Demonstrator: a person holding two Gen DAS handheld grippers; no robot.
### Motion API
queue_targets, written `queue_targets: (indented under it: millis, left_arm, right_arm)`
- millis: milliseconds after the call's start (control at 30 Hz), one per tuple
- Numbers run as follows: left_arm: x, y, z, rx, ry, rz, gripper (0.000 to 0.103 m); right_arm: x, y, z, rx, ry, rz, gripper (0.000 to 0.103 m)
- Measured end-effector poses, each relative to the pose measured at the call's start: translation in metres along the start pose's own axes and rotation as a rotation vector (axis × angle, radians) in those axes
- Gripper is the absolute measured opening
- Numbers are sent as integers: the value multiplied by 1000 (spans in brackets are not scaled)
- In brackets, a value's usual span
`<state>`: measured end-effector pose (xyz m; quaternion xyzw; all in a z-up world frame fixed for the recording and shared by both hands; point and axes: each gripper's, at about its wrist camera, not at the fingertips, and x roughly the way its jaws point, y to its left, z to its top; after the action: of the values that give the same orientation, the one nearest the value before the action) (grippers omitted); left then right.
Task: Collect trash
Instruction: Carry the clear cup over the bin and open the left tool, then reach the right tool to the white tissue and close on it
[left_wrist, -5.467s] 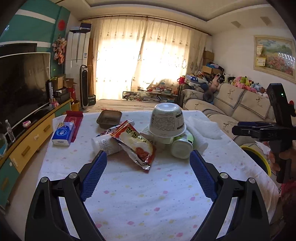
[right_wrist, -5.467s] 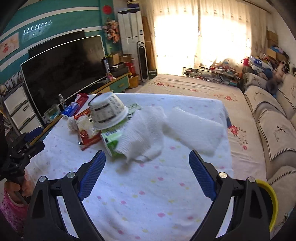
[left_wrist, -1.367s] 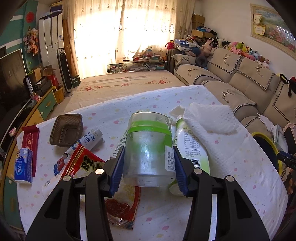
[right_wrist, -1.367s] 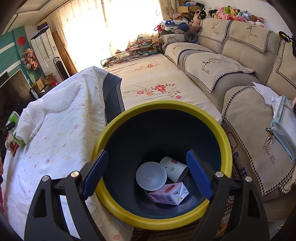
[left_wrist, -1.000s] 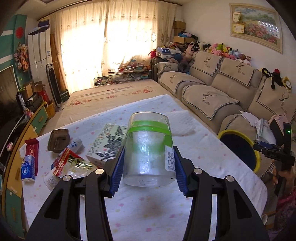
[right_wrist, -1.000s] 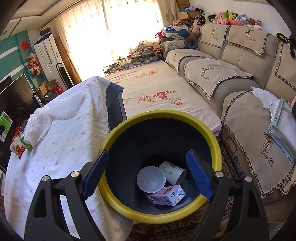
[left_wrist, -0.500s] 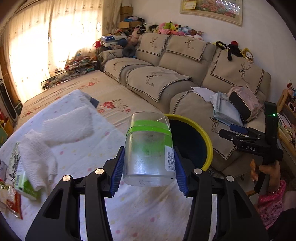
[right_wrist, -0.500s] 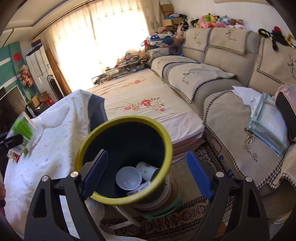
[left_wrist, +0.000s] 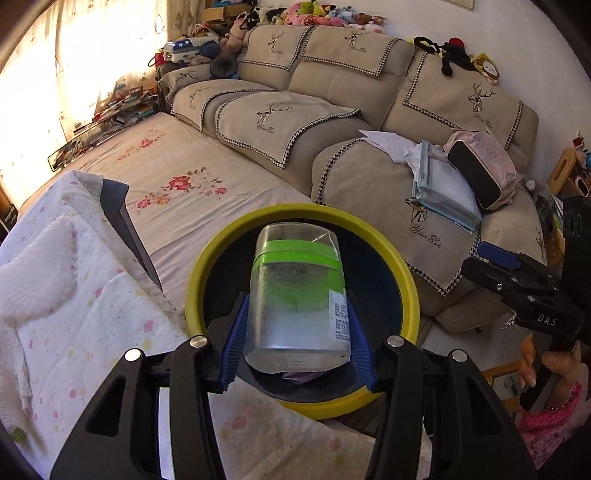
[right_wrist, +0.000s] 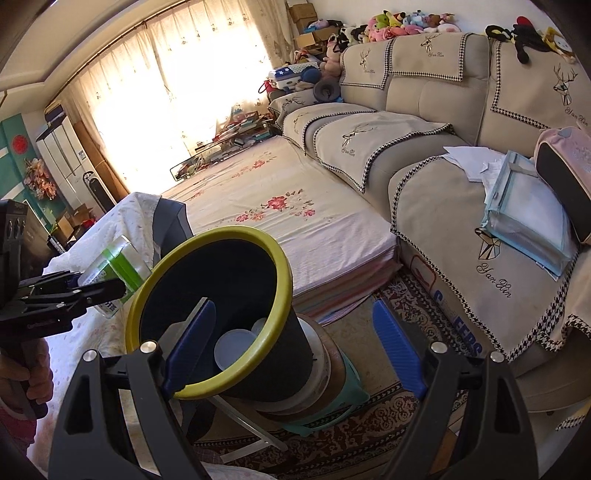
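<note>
My left gripper (left_wrist: 297, 341) is shut on a clear plastic jar with a green band (left_wrist: 297, 295) and holds it above the mouth of a dark bin with a yellow rim (left_wrist: 402, 266). The jar (right_wrist: 118, 264) and the left gripper (right_wrist: 98, 288) also show at the left of the right wrist view, beside the bin's rim (right_wrist: 280, 266). My right gripper (right_wrist: 295, 343) is open and empty, to the right of the bin. White cups (right_wrist: 236, 345) lie inside the bin.
The table with its white dotted cloth (left_wrist: 85, 317) lies left of the bin, with a white towel (left_wrist: 33, 266) on it. A beige sofa (left_wrist: 369, 122) with papers and a pink bag (left_wrist: 480, 166) stands behind. A floral mat (right_wrist: 295, 206) covers the floor.
My left gripper has carried the jar from the table's edge to above the bin's opening. My right gripper has drawn back and to the right of the bin.
</note>
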<state>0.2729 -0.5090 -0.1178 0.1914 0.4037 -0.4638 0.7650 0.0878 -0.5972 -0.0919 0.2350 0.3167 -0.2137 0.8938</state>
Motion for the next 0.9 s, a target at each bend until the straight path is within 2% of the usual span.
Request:
queue_targets:
  millis: [100, 200, 233, 400, 533, 633, 767, 900]
  left_arm:
    - [-2, 4, -2, -10, -11, 0, 51]
    - [-19, 12, -7, -15, -43, 10, 60]
    - [-25, 14, -8, -19, -56, 10, 60]
    - [-72, 34, -25, -58, -142, -1, 65]
    - [-114, 58, -50, -115, -224, 18, 70]
    - [-146, 83, -76, -176, -273, 60, 72]
    - [-188, 126, -119, -269, -345, 149, 73]
    - [-222, 170, -164, -367, -385, 236, 75]
  right_arm:
    - [3, 0, -1, 0, 9, 4, 82]
    - [5, 5, -2, -6, 16, 7, 82]
    - [6, 6, -2, -8, 17, 8, 82]
    - [8, 20, -2, -29, 24, 19, 82]
    - [8, 35, -3, -54, 31, 32, 82]
    - [10, 48, -3, -78, 40, 43, 82]
    - [15, 71, -3, -121, 56, 61, 82]
    - [22, 98, -3, -167, 79, 85, 82]
